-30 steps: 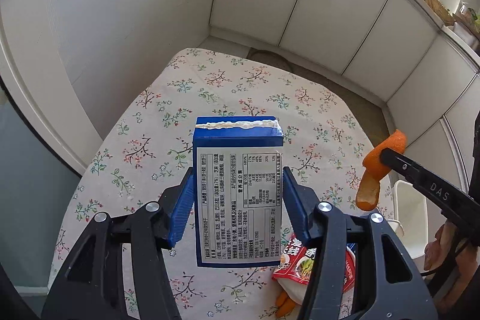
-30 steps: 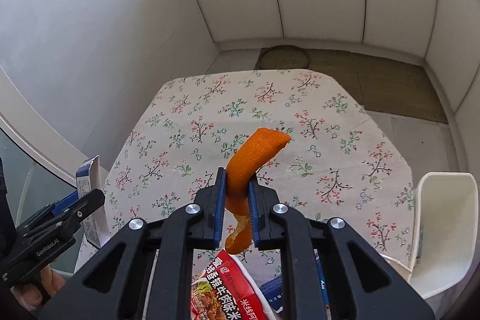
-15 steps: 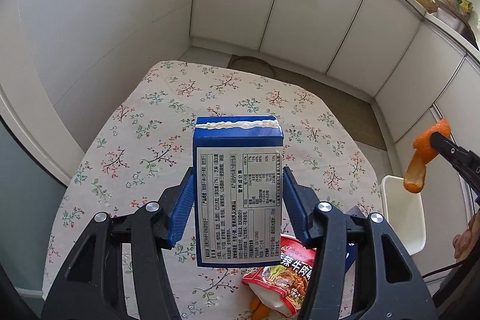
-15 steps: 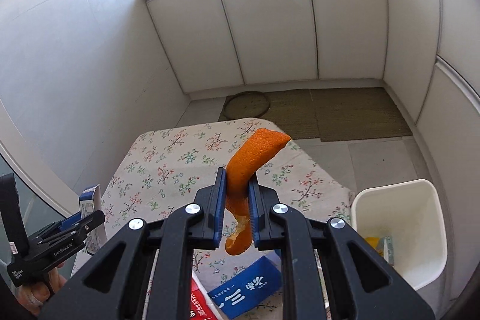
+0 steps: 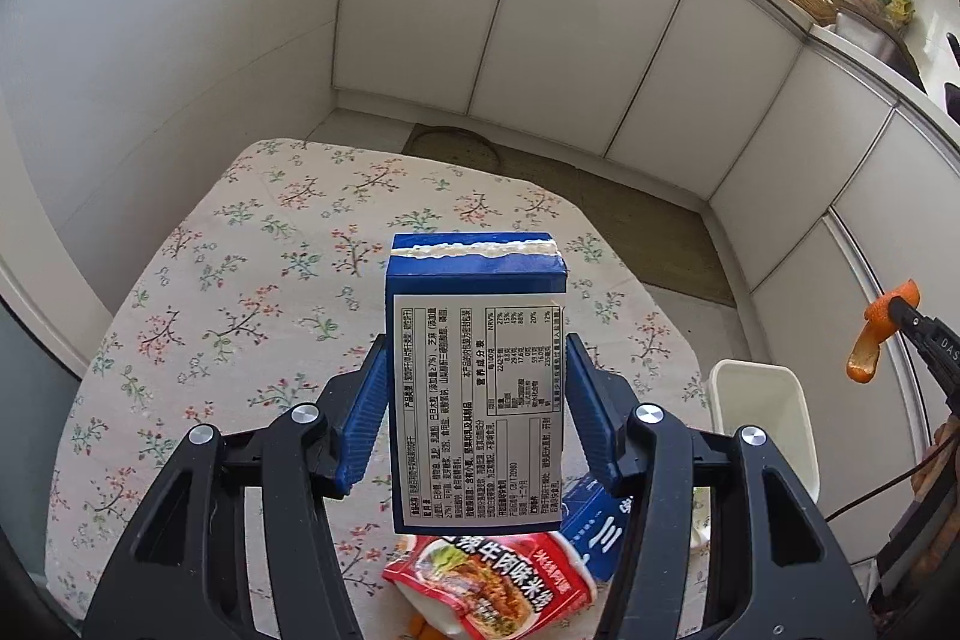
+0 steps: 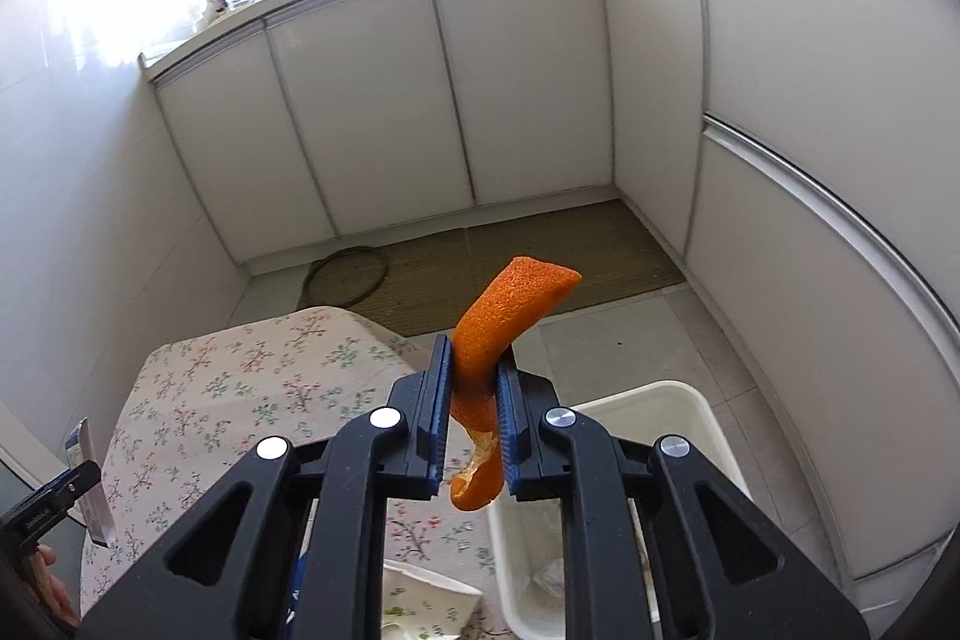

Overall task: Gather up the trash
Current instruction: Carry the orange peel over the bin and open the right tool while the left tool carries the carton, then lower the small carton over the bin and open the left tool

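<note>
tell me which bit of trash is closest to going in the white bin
The orange peel, pinched in the right gripper beside the bin. The blue carton in the left gripper hangs over the table.

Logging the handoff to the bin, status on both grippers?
Left gripper shut on blue carton. Right gripper shut on orange peel, by the white bin. Nothing blocking the bin.
</note>
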`<state>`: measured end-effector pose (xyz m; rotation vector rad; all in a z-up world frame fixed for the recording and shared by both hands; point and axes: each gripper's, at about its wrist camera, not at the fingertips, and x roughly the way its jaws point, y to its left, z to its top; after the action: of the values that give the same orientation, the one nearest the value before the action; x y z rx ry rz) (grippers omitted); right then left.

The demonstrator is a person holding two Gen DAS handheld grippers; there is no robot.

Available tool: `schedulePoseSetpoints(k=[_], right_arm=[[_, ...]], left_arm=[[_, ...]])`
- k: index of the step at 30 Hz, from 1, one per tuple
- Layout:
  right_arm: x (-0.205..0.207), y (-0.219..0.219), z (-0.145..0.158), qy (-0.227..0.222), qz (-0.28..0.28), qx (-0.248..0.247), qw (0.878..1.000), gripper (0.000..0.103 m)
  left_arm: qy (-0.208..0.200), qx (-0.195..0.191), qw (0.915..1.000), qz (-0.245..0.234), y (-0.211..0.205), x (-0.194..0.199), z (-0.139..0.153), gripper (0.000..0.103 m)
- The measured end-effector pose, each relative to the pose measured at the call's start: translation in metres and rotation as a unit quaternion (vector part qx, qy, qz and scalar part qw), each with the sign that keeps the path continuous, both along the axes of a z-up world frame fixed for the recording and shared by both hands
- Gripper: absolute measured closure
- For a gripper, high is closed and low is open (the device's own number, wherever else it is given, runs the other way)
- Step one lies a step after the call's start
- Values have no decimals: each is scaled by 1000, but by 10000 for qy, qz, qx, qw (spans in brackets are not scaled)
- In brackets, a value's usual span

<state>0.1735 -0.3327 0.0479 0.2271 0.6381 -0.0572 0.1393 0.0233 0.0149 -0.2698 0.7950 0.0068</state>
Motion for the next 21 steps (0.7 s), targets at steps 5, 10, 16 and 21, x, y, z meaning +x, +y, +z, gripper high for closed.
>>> schedulePoseSetpoints(k=[5,10,16,21], right_arm=[[-3,-43,-12,181,-388,61,9991,89],[-8,-76,-22,364,-582,194,9975,85],[-21,-96,-20,360,-771,325,9958,67],[-32,-114,-14,211,-927,374,9948,60]], left_arm=[[-100,-136,9994,-296,-37,10,4,50],[-59,-144,9973,-719,-87,21,5,50],[-66,-130,9933,-1142,-145,31,9,50],[-60,-165,9897,-1421,-181,37,8,50]])
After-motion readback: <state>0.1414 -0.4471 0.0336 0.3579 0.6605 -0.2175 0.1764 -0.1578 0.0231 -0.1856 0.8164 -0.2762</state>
